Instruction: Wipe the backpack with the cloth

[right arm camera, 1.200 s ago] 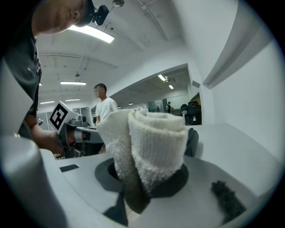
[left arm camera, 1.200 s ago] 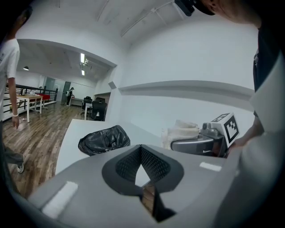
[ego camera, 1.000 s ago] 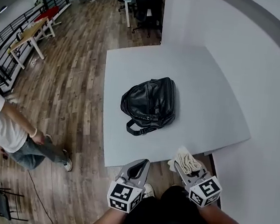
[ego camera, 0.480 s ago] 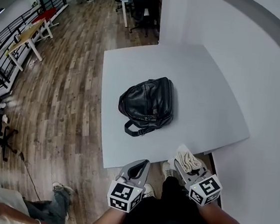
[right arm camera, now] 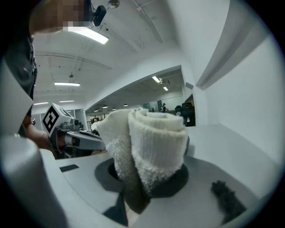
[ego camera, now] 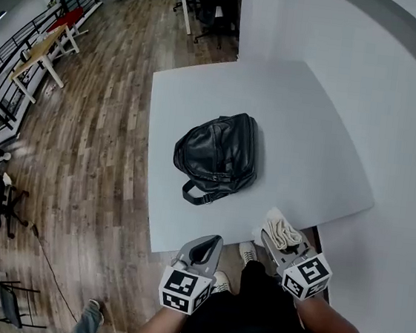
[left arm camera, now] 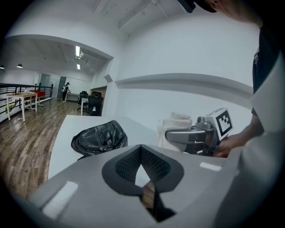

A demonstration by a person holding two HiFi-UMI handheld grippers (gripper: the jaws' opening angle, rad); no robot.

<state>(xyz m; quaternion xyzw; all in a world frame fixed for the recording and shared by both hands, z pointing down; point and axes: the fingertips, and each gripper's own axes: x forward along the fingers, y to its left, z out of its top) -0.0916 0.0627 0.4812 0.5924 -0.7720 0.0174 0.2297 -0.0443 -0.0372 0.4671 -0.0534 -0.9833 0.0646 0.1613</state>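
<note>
Backpack on table, well ahead of right claw clamping cloth.

The head camera sits high over the near edge of the table and points steeply down, with the backpack mid-frame and well below it. The left gripper carries its camera low, close behind the jaws, facing level toward the far office. The right gripper camera tilts up more, and the cloth fills it at close range. Each gripper view catches the other gripper at its side. The head and left gripper views share the table and backpack.
</note>
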